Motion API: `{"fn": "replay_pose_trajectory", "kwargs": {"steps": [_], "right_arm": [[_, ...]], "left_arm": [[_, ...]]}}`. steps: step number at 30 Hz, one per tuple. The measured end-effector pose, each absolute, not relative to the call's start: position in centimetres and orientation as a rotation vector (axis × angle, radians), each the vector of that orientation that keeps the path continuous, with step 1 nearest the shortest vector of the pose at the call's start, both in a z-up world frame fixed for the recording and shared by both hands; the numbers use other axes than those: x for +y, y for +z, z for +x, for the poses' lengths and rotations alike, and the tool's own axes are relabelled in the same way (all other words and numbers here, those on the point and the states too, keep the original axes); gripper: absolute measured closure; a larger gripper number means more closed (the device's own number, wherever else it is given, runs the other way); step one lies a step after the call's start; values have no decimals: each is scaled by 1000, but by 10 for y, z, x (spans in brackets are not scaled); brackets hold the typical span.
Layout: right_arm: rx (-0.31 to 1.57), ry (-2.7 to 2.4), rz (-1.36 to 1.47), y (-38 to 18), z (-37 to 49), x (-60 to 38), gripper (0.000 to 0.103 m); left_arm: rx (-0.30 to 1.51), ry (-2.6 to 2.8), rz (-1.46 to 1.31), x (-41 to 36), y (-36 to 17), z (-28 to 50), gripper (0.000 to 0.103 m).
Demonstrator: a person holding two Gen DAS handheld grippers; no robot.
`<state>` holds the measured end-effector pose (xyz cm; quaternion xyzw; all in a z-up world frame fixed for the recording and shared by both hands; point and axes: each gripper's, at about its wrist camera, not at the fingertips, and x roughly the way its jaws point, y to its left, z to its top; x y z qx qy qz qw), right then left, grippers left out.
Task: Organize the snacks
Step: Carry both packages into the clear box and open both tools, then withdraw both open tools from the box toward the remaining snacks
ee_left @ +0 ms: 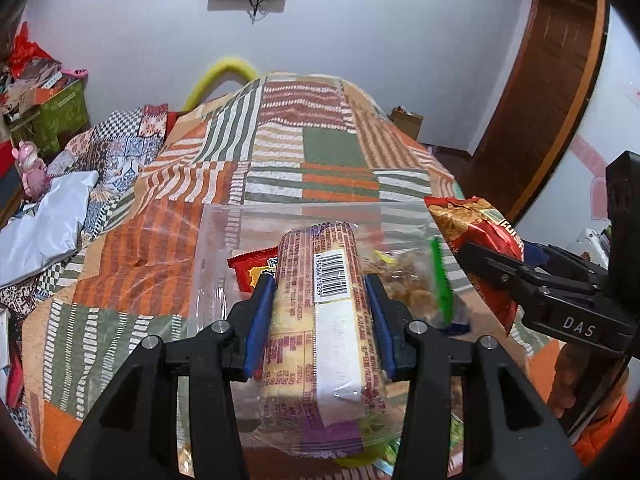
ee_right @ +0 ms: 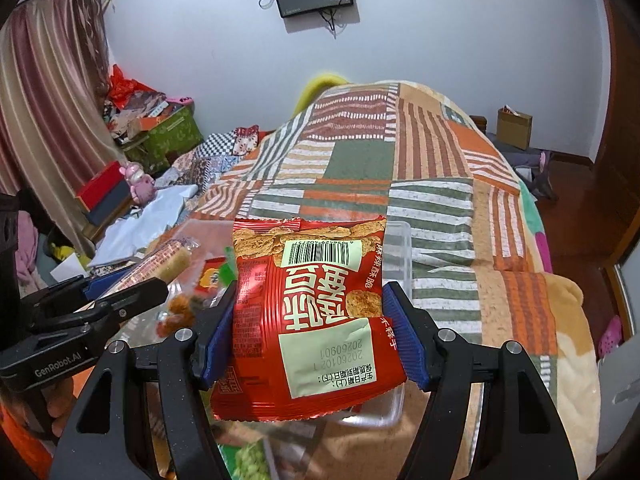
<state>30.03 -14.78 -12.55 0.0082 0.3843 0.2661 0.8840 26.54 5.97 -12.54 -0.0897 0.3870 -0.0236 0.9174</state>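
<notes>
My left gripper (ee_left: 320,292) is shut on a long roll of biscuits (ee_left: 320,320) in a printed wrapper with a barcode, held above a clear plastic container (ee_left: 224,216) on the bed. Inside the container lie a red snack pack (ee_left: 250,268) and a clear bag of brown snacks with a green seal (ee_left: 416,288). My right gripper (ee_right: 308,300) is shut on a red snack bag (ee_right: 308,320) with a barcode and pale label, also over the clear container (ee_right: 402,248). Each gripper shows in the other's view: the right gripper (ee_left: 480,256) at the right edge, the left gripper (ee_right: 132,284) at the left with the biscuit roll (ee_right: 164,262).
A patchwork quilt (ee_left: 312,152) in orange, green and white covers the bed. A white plastic bag (ee_left: 44,232) and a pink toy (ee_left: 32,172) lie at the left, beside a green box (ee_right: 172,136) of clutter. A wooden door (ee_left: 552,92) stands at the right.
</notes>
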Motion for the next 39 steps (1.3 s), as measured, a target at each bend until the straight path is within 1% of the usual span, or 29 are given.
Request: {"fn": "replay_pose_trajectory", "kwargs": {"steps": [8,18,22,32,34,39], "right_arm": [[846,549,-4,-143,316,-140,37],[864,526,-8,-147,323,-138,34],[875,546,14,-144,321,-140,34],[805,549,-19,-116,292,-146,34],[788,553,-30,-110,282,-147,33],[752,569,-58,-98,252,-151,31]], "left_arm": [[847,-25,-204,66,-149,292,58],[876,-34,-190,61,-156,299,58],[874,-37,-185,59,-151,296,58],[820,-39,-163,56,-117,261,55],[813,-40,-157,56,-111,252,51],[793,-35,-138,55,-98,220,46]]}}
